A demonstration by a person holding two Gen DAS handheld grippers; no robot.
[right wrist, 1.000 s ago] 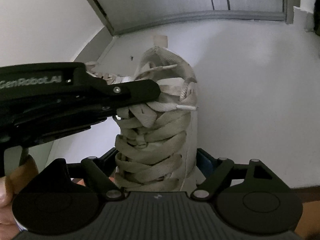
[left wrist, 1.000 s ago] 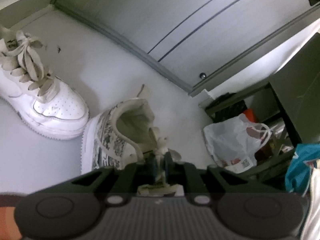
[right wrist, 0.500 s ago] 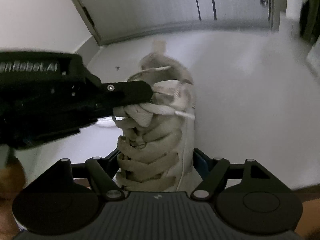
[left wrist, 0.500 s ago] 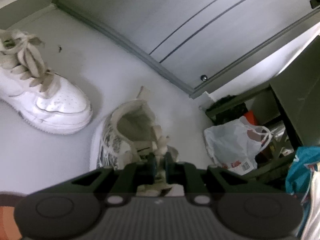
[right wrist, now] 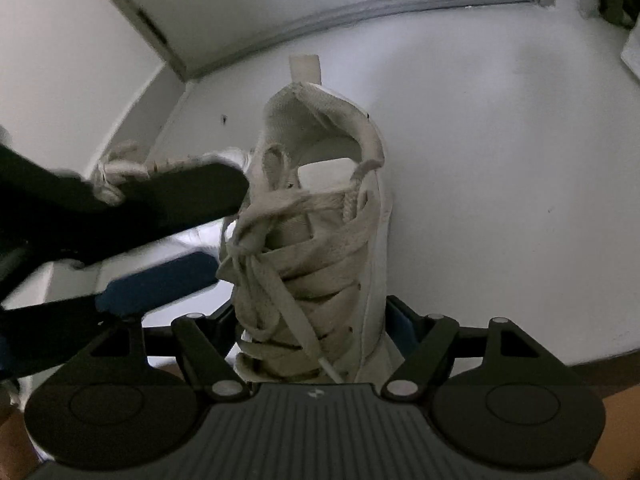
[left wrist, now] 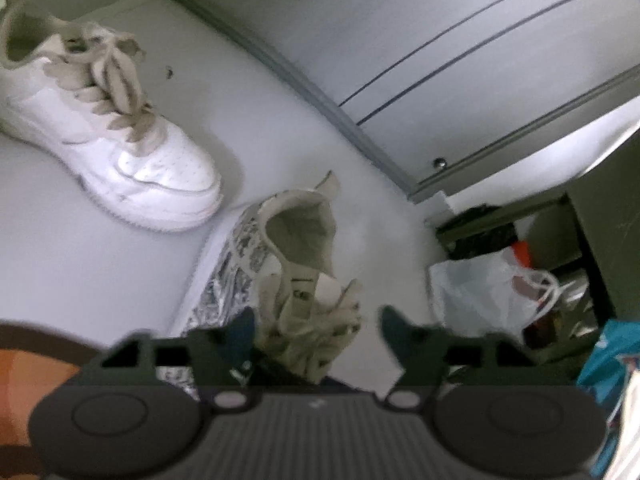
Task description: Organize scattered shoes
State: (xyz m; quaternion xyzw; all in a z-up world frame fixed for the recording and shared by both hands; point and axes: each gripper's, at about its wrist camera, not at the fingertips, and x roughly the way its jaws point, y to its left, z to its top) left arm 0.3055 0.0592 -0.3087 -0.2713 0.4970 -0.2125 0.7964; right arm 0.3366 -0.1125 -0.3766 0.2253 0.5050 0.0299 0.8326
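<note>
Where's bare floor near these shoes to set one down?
Bare floor lies right of the patterned sneaker, up to the grey door sill. A narrower strip runs between the white sneaker and the sill. Crowded: the plastic bag and low shelf corner.

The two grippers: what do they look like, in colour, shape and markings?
Both the left gripper and the right gripper have a dark ribbed body with two round discs, black angular links with silver pivot screws, and fingers faced with blue pads. No readable marking, cable or sleeve shows.
</note>
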